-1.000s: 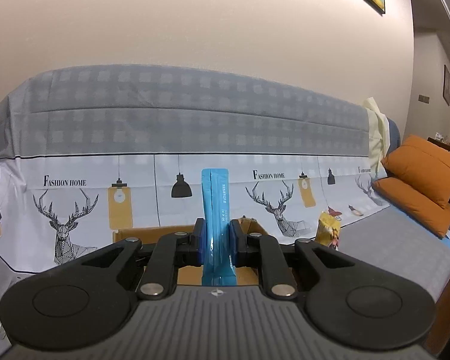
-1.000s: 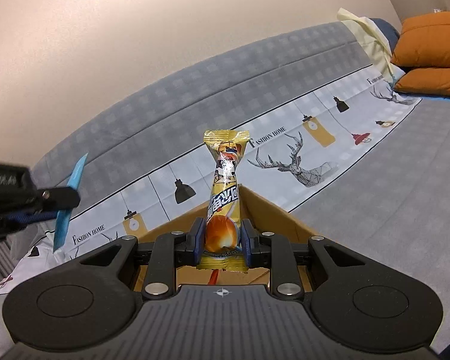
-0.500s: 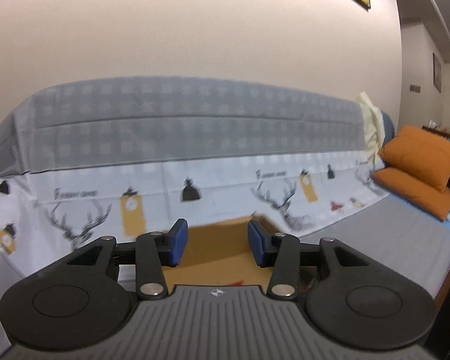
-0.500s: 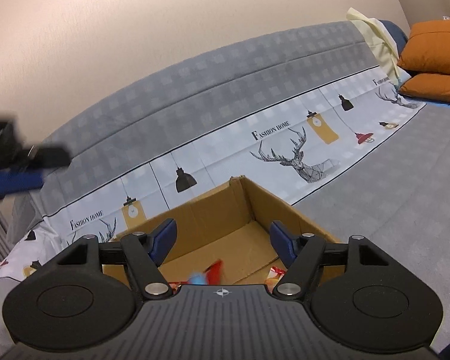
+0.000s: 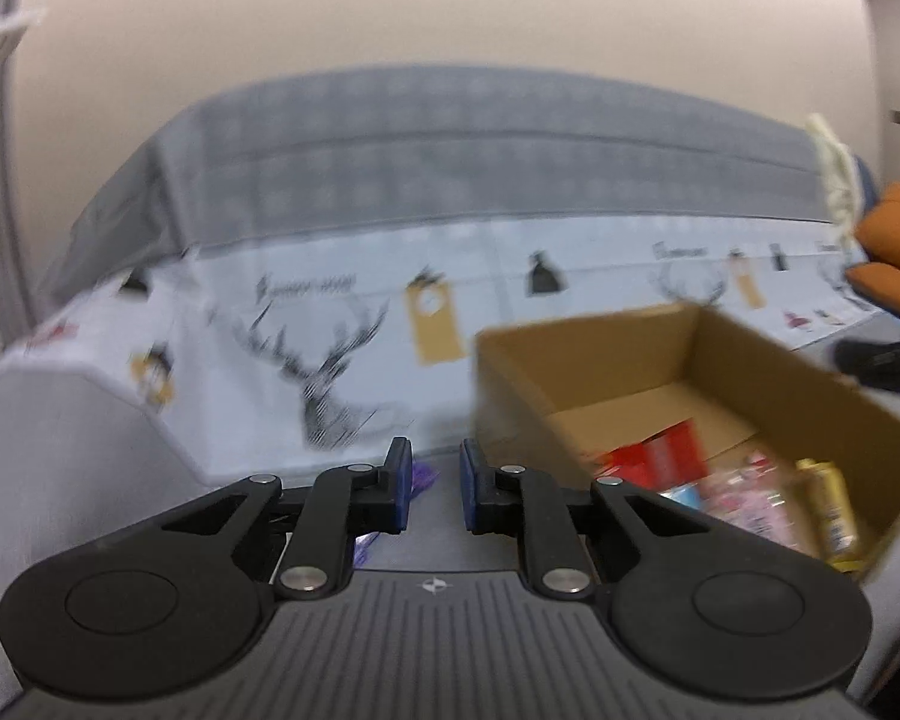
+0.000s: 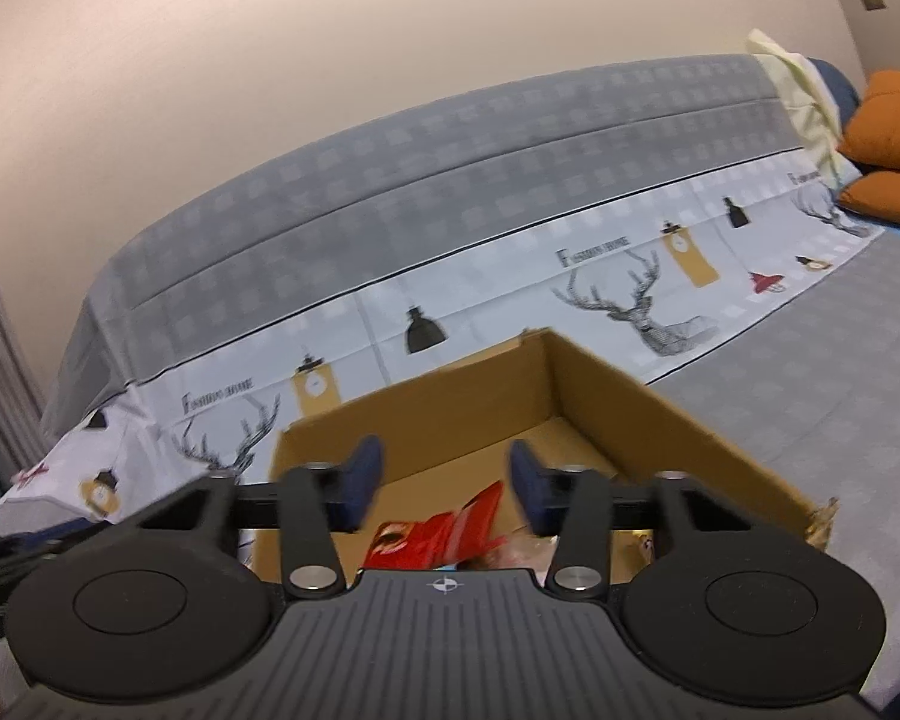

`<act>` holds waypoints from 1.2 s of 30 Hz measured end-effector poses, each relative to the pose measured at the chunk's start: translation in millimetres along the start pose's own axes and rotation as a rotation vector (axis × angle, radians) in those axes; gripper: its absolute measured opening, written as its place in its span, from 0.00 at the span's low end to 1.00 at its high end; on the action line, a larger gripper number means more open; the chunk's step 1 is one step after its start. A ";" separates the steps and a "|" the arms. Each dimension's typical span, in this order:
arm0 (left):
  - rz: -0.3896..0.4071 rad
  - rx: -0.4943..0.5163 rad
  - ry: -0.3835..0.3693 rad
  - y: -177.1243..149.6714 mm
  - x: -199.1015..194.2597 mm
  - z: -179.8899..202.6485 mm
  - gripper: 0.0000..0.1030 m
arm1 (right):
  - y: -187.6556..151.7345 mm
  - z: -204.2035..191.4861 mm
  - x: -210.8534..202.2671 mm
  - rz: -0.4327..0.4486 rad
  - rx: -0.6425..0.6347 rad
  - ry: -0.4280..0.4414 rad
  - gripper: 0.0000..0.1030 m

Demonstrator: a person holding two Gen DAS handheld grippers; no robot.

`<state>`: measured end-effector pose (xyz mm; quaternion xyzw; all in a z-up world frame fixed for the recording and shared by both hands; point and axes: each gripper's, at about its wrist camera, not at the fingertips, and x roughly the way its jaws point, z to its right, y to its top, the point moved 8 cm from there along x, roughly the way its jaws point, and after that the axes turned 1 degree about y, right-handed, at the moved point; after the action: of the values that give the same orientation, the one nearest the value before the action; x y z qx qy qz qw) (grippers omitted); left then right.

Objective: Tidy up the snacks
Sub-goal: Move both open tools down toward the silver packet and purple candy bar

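Snacks [image 5: 720, 492] lie loose in the cardboard box [image 5: 630, 348] on the grey-covered sofa: a red packet [image 6: 444, 531], a pink one and a yellow one among them.

Risk, as judged: the left view is heavily blurred, which suggests fast travel, and a purple wrapper [image 5: 421, 476] on the cover just beyond the left tongs [image 5: 432, 495] could be pinched off-centre or pushed away if they close before settling. The box wall stands just to the right of these tongs; a sideways drift could knock it and shift the contents.

Left tongs: empty, closing, only a narrow gap left, nothing between them. Right tongs [image 6: 444, 480]: empty, also closing, a wider gap remaining.

Position: the boxed snacks sit to the right of the left tongs. The right tongs hang over the near edge of the box, with the red packet directly below and ahead, untouched.
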<state>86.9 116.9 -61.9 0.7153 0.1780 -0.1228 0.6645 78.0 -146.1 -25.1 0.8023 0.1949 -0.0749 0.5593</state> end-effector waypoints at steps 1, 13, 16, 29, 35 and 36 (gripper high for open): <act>-0.010 -0.018 0.012 -7.0 6.3 -8.5 0.18 | -1.9 -4.6 -0.9 0.006 -0.012 0.017 0.25; -0.254 -0.148 0.452 -66.3 74.5 -121.4 0.20 | -41.2 -60.6 10.0 -0.061 -0.148 0.173 0.20; -0.319 -0.144 0.491 -79.6 86.8 -134.2 0.20 | -45.8 -71.3 12.3 -0.080 -0.175 0.199 0.20; -0.406 -0.175 0.453 -100.5 103.4 -153.8 0.04 | -49.4 -117.3 20.5 -0.139 -0.227 0.301 0.26; -0.380 -0.311 0.422 -98.0 79.8 -146.2 0.00 | -29.0 -153.5 46.3 -0.181 -0.187 0.360 0.36; -0.371 -0.344 0.400 -95.9 74.8 -141.7 0.00 | -28.5 -159.4 53.1 -0.197 -0.182 0.365 0.37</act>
<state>106.0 269.7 -167.4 0.5580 0.4507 -0.0670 0.6936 99.6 22.3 -9.9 0.7258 0.3761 0.0352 0.5749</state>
